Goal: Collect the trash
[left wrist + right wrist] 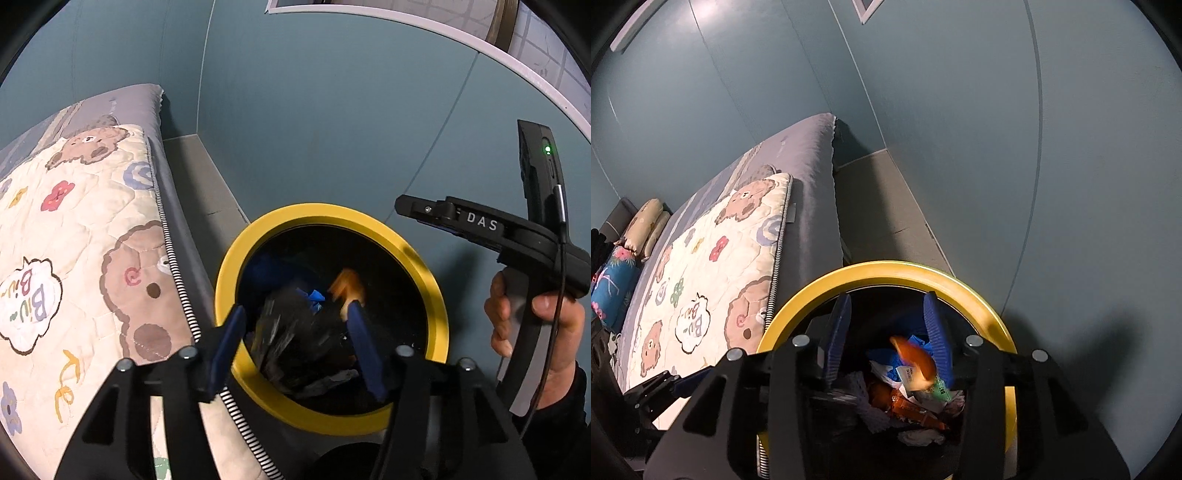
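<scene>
Over the yellow-rimmed bin (pixel 439 295) beside the bed (pixel 74 236) | left gripper (pixel 295 332) parted, gripping nothing, above black bag (pixel 291 339) | right gripper (pixel 886 332) parted, released; blurred orange wrapper (pixel 916 360) loose by right finger, tilted, over trash pile | both aimed steeply down; hand (pixel 532 325) on right handle.

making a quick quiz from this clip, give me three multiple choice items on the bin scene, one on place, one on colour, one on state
1. Where does the bin stand?
A) on the bed
B) on the floor beside the bed
C) on a shelf

2. What colour is the bin's rim?
A) yellow
B) red
C) white

3. How do the right gripper jaws stand?
A) shut on a bottle
B) open over the bin
C) shut on the quilt

Answers: 1 B, the bin sits by the mattress edge; 2 A, the ring is yellow; 3 B, the blue pads stand apart, an orange wrapper blurred beneath.
</scene>
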Tool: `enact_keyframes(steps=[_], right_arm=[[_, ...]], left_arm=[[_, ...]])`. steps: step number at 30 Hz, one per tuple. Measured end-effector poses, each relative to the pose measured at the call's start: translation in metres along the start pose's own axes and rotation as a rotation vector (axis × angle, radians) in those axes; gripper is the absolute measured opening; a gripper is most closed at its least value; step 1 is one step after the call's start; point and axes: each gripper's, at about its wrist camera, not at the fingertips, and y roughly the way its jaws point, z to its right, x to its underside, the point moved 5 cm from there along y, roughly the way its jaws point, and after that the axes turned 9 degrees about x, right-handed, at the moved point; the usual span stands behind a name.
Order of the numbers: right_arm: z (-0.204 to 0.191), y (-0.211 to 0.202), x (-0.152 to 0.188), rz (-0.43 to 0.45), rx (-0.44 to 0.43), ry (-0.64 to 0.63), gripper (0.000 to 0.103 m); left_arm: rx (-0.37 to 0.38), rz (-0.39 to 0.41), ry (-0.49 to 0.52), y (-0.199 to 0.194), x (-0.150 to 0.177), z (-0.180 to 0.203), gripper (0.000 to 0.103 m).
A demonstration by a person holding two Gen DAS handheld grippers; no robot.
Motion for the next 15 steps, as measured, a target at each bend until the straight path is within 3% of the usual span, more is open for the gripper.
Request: enact_keyframes(steps=[4, 15], right_arm=[[-0.002, -0.004, 0.0, 0.001, -0.002, 0.007, 0.041], [-0.026, -0.034, 0.003, 0.027, -0.024, -0.029, 0.044]], left_arm=[[0.023, 0.008, -0.016, -0.008, 0.001, -0.002, 0.065], [0.002, 0.082, -0.058, -0.047, 0.004, -0.019, 0.066]])
